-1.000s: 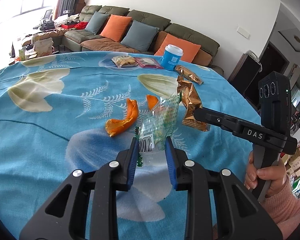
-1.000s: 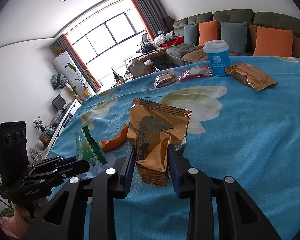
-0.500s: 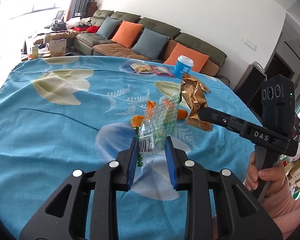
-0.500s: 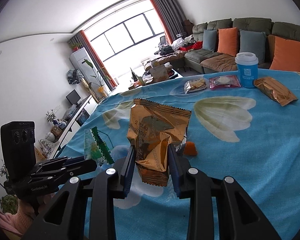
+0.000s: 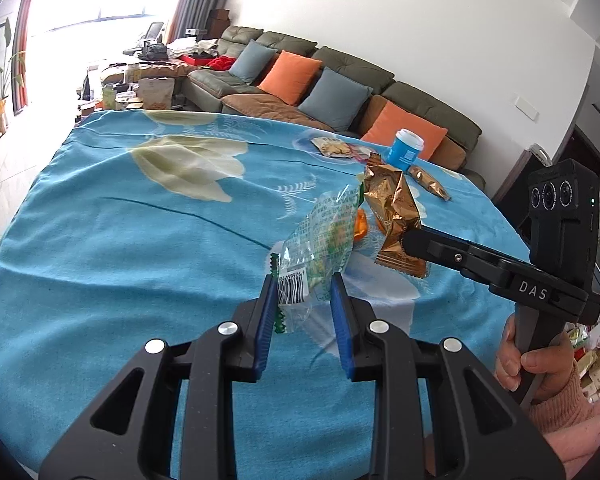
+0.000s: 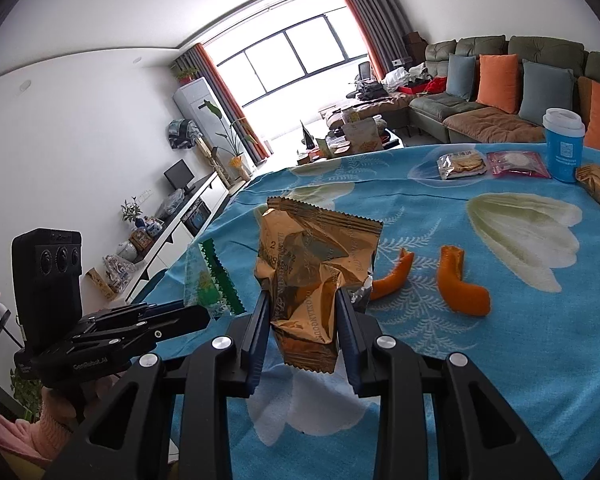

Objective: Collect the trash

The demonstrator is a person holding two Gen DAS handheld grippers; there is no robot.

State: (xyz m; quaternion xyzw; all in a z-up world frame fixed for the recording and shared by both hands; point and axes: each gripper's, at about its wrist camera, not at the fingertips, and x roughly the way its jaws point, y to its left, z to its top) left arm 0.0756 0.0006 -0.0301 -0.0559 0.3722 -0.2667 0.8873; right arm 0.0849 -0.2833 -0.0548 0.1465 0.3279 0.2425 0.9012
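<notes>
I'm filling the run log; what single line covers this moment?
left gripper: shut on clear wrapper | right gripper: shut on gold wrapper | orange peels: on table

Gold wrapper [image 6: 316, 276], blue floral tablecloth [image 6: 500, 360]

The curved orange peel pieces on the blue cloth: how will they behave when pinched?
The curved orange peel pieces look thin and light. They would probably flex. Lying arched on the soft blue cloth, they may rock or slide.
</notes>
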